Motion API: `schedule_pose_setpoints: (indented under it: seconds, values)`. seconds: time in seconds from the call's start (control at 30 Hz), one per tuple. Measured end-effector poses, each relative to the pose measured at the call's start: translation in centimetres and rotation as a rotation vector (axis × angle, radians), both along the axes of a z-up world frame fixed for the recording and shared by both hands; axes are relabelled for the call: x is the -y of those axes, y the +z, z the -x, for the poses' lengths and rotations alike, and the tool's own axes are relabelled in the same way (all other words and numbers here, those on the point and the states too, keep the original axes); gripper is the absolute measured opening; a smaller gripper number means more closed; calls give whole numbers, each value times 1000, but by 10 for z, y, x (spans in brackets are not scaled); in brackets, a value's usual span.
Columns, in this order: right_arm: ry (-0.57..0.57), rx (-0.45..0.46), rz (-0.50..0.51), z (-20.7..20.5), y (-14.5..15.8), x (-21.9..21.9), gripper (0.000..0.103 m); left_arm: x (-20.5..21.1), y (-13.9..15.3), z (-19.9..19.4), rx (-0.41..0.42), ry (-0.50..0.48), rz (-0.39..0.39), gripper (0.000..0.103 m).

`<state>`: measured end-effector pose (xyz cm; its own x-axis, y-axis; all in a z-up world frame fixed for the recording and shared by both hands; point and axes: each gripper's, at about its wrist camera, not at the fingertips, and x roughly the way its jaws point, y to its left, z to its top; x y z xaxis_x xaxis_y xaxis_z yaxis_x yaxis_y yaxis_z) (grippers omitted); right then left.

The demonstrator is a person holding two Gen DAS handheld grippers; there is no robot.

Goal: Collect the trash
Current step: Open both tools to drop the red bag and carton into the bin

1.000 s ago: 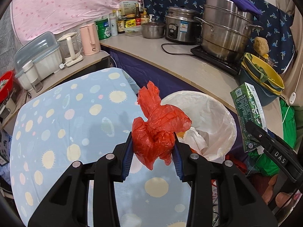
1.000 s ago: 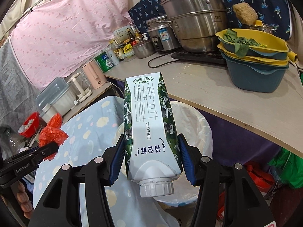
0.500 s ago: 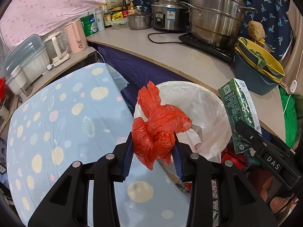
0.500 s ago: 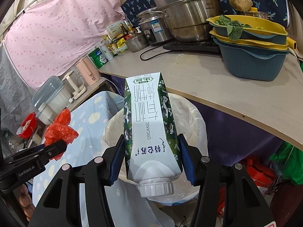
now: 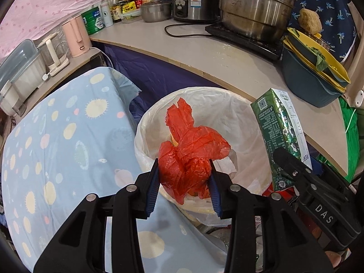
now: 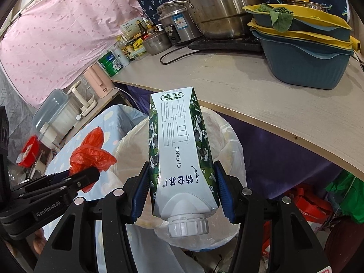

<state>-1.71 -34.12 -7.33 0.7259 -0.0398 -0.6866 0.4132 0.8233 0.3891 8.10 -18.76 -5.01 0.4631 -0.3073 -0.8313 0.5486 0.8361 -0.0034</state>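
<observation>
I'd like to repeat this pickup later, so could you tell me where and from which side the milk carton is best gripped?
Grip the carton across its two narrow green sides, near the cap end, coming from that end along its length. Those faces are flat and parallel; the right gripper holds it just so.

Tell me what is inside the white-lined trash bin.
Crumpled white paper lies inside the white-lined trash bin; the crumpled red plastic bag covers the rest.

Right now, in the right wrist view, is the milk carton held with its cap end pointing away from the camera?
No. The milk carton sits in the right gripper with its white screw cap nearest the camera.
</observation>
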Motion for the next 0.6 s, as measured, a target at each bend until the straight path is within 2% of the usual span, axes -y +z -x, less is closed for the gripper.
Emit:
schedule_pose_setpoints:
  seconds: [0.1, 0.17, 0.27, 0.6]
  values:
    - [-12, -1, 3, -4, 0, 2, 56, 4, 0, -4, 9, 8, -1, 47]
    - [-20, 4, 8, -5, 2, 4, 57, 5, 1, -6, 23, 18, -1, 63]
    - [-33, 22, 14, -6, 6, 7, 61, 4, 3, -7, 38, 38, 0, 75]
    - [-43, 46, 23, -1, 19, 11, 68, -8, 7, -13, 30, 79, 16, 77]
